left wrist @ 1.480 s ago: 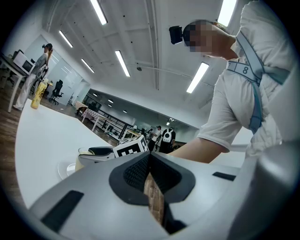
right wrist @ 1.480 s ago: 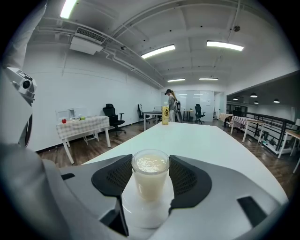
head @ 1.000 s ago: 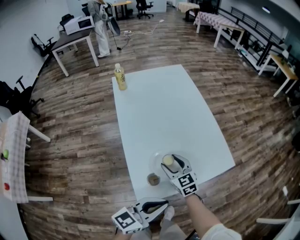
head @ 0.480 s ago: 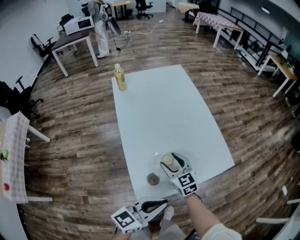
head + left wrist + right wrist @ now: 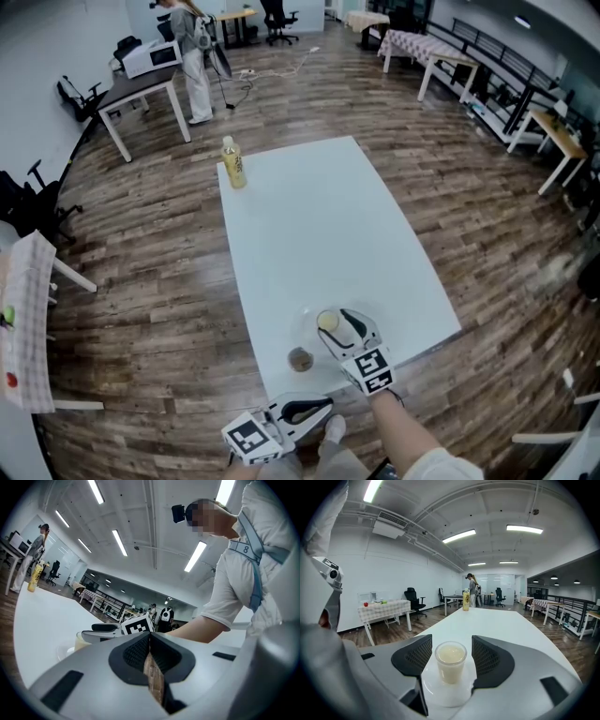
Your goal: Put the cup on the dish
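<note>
- On the dish (image 5: 440,693) the cup (image 5: 450,660) stands upright, near its middle, filled with a pale liquid; we judge the placing itself done.
- Around the dish, the right claw (image 5: 452,654) is released: its jaws stand wide on either side of the cup, with a gap showing at each pad, so nothing is gripped.
- The cup lies straight ahead of that claw, centred between the jaws, its long axis vertical and across the claw's slightly downward line.
- We reckon the next move is a straight pull back from the dish along the claw's own line; any sideways drift would bring a pad against the cup wall and could tip it.
- The right claw is plainly the nearer one. The left claw (image 5: 150,653) is clenched with nothing between its jaws, and hangs well back from the dish, off the near edge of the worktop (image 5: 319,225).
- The dish sits close to that near edge, so the retreat passes over the edge into free space.
- Just left of the dish lies a small brown round thing (image 5: 300,358), apart from the claw's path.
- Beyond the dish the worktop runs bare to a bottle (image 5: 232,162) at the far corner.
</note>
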A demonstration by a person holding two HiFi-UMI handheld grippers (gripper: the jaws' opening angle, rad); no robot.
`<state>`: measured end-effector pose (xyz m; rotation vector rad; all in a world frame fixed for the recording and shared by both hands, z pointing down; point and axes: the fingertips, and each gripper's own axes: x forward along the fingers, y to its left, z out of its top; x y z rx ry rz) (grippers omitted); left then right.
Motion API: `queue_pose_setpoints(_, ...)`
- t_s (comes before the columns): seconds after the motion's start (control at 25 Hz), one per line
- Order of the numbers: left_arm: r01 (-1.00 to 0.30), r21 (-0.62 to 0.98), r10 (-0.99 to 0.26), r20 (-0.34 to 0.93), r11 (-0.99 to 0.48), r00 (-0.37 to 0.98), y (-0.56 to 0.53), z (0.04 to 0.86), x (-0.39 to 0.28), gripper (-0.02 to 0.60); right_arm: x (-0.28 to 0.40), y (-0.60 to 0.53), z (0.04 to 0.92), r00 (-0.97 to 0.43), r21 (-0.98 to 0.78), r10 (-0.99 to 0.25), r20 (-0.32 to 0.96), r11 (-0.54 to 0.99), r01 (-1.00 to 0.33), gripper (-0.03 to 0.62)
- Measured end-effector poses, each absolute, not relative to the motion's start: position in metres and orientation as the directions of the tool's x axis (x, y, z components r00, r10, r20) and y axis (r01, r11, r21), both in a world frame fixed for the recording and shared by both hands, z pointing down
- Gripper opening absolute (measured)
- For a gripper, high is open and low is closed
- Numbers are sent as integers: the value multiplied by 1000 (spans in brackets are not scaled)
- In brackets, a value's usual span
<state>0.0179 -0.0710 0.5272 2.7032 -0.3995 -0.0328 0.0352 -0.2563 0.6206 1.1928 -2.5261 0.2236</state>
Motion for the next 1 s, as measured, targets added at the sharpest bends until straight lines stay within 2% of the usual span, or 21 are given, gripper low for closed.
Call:
queue_pose_setpoints(0.36, -274, 381, -280, 39, -883, 959, -70, 523, 18, 2, 41, -238, 610, -591, 14, -722, 361, 638, -770, 258)
queue_pose_setpoints(0.56, -263, 372, -270, 34, -890, 962, -67, 521, 22, 2, 45, -230, 600, -588, 23, -735, 337, 631, -776, 150)
queue_pose_setpoints(0.68, -258, 371, -267, 30, -892, 963, -64, 519, 23, 2, 47, -223, 597, -584, 48, -741, 331, 631, -774, 58)
queue_pose_setpoints(1.0, -255, 355, -264, 23, -900, 964, -59, 512, 21, 2, 48, -202, 581, -590, 53, -737, 330, 638, -768, 35)
